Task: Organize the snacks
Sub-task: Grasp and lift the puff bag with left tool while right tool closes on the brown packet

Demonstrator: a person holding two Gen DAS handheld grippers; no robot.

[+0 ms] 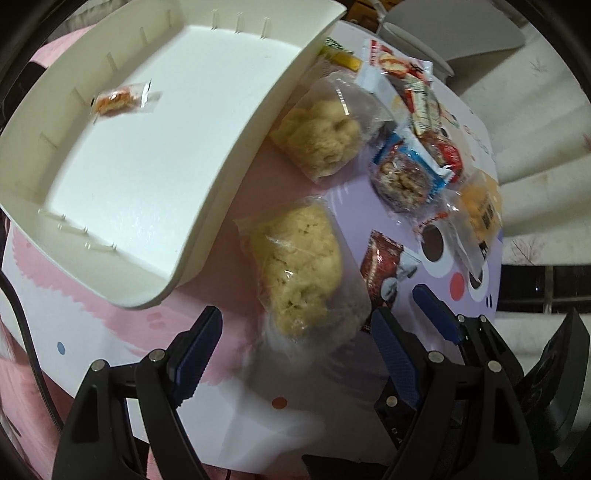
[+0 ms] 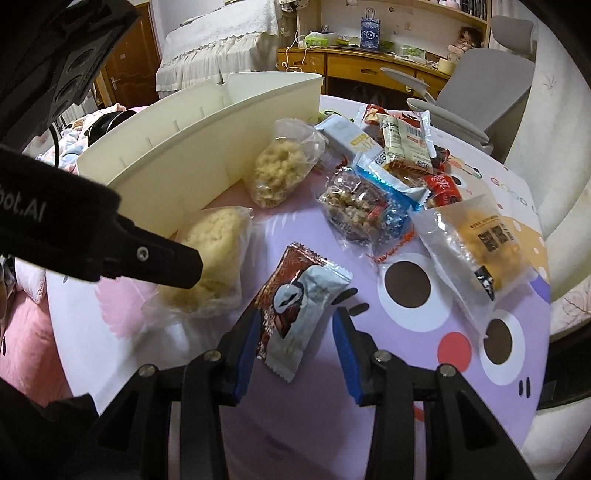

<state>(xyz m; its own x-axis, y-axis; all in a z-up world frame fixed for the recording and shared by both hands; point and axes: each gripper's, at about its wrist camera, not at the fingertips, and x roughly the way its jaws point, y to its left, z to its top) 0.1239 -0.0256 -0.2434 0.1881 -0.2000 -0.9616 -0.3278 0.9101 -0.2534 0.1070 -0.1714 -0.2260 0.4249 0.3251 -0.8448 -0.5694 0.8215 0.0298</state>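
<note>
Oddly little writing could be read: the dark casing at the left edge of the right wrist view bore the letters "bot.AI", and the blue paper bag [image 2: 370,34] on the far shelf carried a round emblem too small to make out. In the left wrist view, a cream bin [image 1: 236,155] filled the upper left, one small orange-wrapped snack [image 1: 120,99] lying on its floor. Right of it, at centre, a clear bag of pale crumbly cake [image 1: 295,258] ran lengthwise up the frame; the left gripper [image 1: 295,338] stood wide apart around its near end, pads not pressing. In the right wrist view, the right gripper [image 2: 293,341] stood slightly apart at lower centre, the brown-and-white snack packet [image 2: 295,314] between its fingers, long axis leaning upper left.
</note>
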